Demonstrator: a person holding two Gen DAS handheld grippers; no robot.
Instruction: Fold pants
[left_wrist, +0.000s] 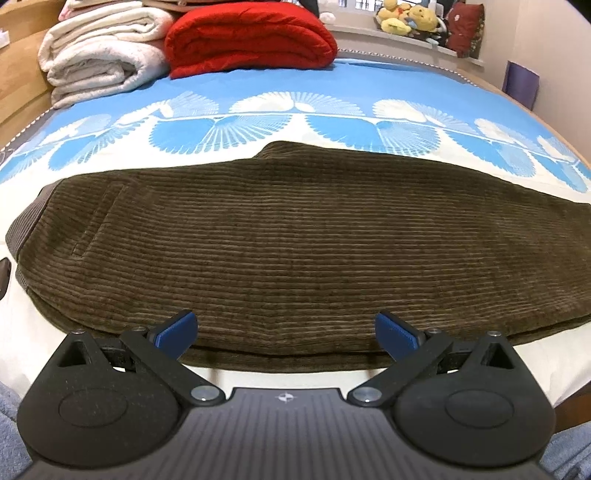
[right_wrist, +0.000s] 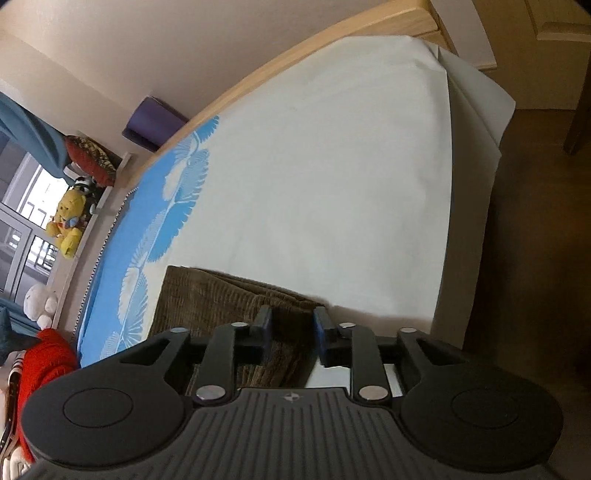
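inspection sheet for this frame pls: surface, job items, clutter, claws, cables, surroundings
Surface: bed sheet, blue fan print and white, flat.
Job's things: brown corduroy pants lying across the bed, folded lengthwise; the leg end is bunched.
Clutter: folded red blanket and white blankets at the far end.
Claws: left claw open wide at the pants' near edge, holding nothing. Right claw narrow, leg-end fabric between its fingers; contact unclear.
Cables: nothing seen.
Surroundings: plush toys on the window ledge, wooden bed frame, purple roll by the wall.
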